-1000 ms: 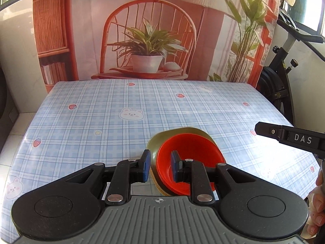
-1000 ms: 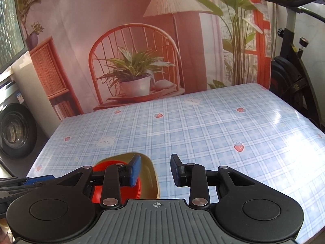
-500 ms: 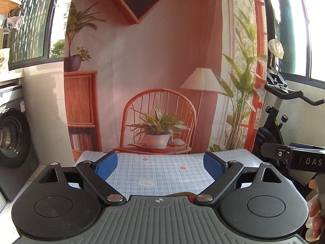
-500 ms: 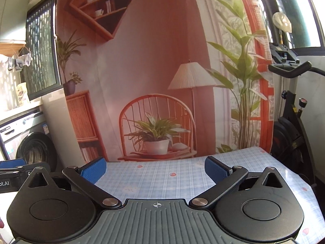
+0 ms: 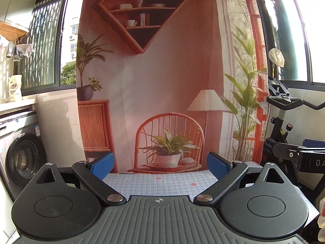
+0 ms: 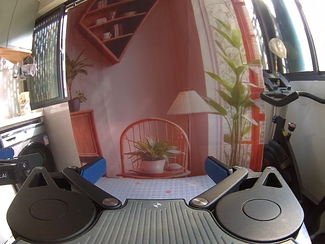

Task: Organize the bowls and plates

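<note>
No plate or bowl shows in either view now. My left gripper (image 5: pixel 160 165) is wide open and empty, raised and tilted up toward the backdrop, with only the far strip of the checked tablecloth (image 5: pixel 162 185) between its blue pads (image 5: pixel 102 165). My right gripper (image 6: pixel 155 167) is also wide open and empty, held level with the left one, over the far part of the tablecloth (image 6: pixel 158 187). The right gripper's body shows at the right edge of the left wrist view (image 5: pixel 308 160); the left gripper's arm shows at the left edge of the right wrist view (image 6: pixel 12 162).
A printed backdrop (image 5: pixel 162 81) with chair, plant and lamp hangs behind the table. A washing machine (image 5: pixel 22 158) stands to the left. An exercise bike (image 5: pixel 284 122) stands to the right.
One second ago the left gripper was nearly shut over the red bowl stacked in the olive plate. Both grippers have since opened wide, lifted and tilted up, so the dishes dropped out of view.
</note>
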Demonstrator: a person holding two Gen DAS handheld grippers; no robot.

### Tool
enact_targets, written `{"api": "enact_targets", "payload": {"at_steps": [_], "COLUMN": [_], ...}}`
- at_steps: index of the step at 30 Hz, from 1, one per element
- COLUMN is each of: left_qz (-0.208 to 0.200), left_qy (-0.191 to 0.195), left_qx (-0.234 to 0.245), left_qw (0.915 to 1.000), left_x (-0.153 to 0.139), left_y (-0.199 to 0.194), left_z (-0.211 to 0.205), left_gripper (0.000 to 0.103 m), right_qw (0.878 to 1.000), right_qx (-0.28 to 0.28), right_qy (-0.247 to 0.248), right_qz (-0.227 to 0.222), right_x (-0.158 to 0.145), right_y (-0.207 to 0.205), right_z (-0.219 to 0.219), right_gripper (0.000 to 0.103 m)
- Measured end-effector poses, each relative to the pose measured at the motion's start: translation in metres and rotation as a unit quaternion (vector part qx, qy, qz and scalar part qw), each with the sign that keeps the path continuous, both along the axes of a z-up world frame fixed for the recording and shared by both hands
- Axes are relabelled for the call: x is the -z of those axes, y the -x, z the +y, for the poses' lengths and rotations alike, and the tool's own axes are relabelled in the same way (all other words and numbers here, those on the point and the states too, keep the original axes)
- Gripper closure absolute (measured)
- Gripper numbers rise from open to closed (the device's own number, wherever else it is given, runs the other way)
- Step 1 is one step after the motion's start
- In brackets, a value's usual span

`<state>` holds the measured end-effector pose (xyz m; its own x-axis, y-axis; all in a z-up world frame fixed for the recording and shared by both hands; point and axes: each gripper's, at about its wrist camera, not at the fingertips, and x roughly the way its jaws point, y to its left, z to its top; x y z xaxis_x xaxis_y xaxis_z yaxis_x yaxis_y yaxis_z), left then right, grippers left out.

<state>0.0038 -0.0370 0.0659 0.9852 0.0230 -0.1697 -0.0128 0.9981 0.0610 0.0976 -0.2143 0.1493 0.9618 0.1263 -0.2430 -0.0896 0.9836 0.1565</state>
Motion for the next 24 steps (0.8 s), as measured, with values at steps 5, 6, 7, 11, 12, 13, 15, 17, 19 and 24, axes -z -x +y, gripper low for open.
{"api": "enact_targets", "payload": {"at_steps": [5,6,7,11,12,13,15,17,19,24], "left_qz": [-0.001,-0.002,-0.002,-0.002,0.0,0.001,0.004,0.007,0.011,0.019], "left_qy": [0.017,0.017,0.017,0.016,0.016,0.016,0.017,0.019,0.022,0.019], "left_qx": [-0.005,-0.005,-0.005,-0.011,-0.012,-0.013,-0.014,-0.015,-0.016,-0.015], "left_qw": [0.9998,0.9998,0.9998,0.9998,0.9998,0.9998,0.9997,0.9997,0.9996,0.9996], "left_x": [-0.004,-0.0042,-0.0039,-0.003,-0.0028,-0.0024,-0.0016,-0.0009,-0.0002,0.0015], "left_y": [0.0055,0.0065,0.0077,0.0067,0.006,0.0055,0.005,0.0043,0.0049,0.0035], "left_z": [0.0057,0.0055,0.0065,0.008,0.0084,0.0089,0.0098,0.0101,0.01,0.0101], "left_gripper": [0.004,0.004,0.004,0.004,0.004,0.004,0.004,0.004,0.004,0.004], "right_qw": [1.0,1.0,1.0,1.0,1.0,1.0,1.0,1.0,1.0,1.0], "right_qx": [-0.001,0.0,0.0,0.004,0.004,0.004,0.005,0.006,0.008,0.011], "right_qy": [-0.004,-0.004,-0.006,-0.008,-0.009,-0.01,-0.011,-0.011,-0.013,-0.014], "right_qz": [-0.007,-0.008,-0.008,-0.008,-0.008,-0.008,-0.007,-0.006,-0.005,-0.005], "right_x": [-0.0019,-0.0019,-0.0015,-0.0007,-0.0001,0.0001,0.0008,0.0015,0.0019,0.0021], "right_y": [0.0092,0.0097,0.0105,0.0105,0.0106,0.0106,0.0103,0.0102,0.0103,0.0108], "right_z": [0.0002,-0.0003,-0.0012,-0.0022,-0.0024,-0.0029,-0.0036,-0.0042,-0.0047,-0.0041], "right_gripper": [0.0,0.0,0.0,0.0,0.0,0.0,0.0,0.0,0.0,0.0]}}
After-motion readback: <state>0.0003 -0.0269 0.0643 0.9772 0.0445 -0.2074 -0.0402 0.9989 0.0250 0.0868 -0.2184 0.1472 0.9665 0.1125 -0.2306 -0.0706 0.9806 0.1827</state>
